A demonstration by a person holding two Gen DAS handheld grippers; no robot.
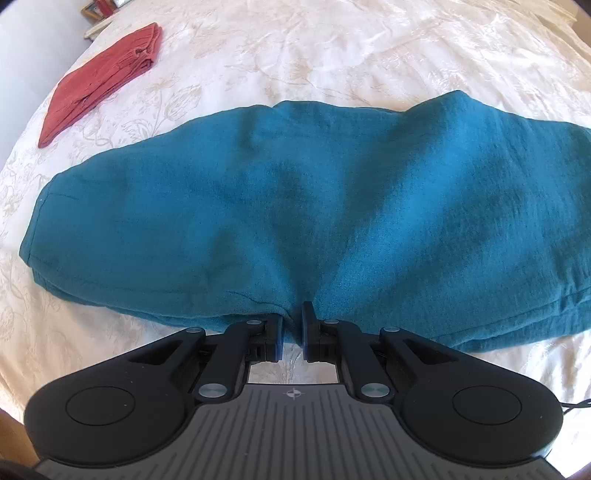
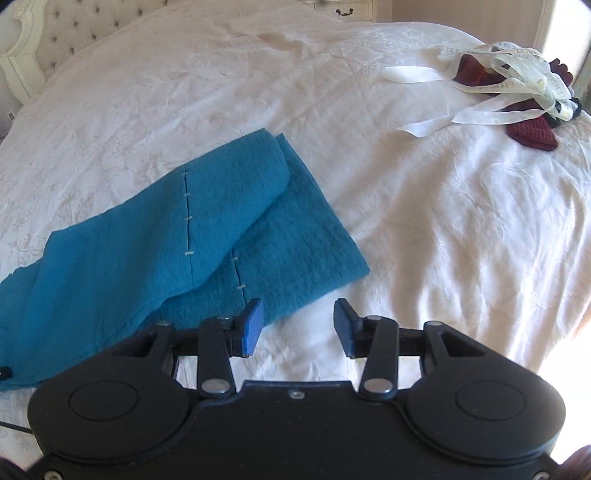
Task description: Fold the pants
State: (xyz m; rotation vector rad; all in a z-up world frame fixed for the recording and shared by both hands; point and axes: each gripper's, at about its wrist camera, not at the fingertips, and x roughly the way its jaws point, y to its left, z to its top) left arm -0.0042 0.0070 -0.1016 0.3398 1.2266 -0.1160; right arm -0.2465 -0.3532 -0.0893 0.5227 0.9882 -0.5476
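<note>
Teal pants probably pinched, left gripper

Bare bedspread right of teal pants, ribbon tangle far right

A folded red garment, white ribbons and a tufted headboard surround the cream bedspread.

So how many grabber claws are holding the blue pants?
1. The left gripper is pinched shut on the near edge of the blue pants. The right gripper is open over the bedspread, holding nothing.
</note>
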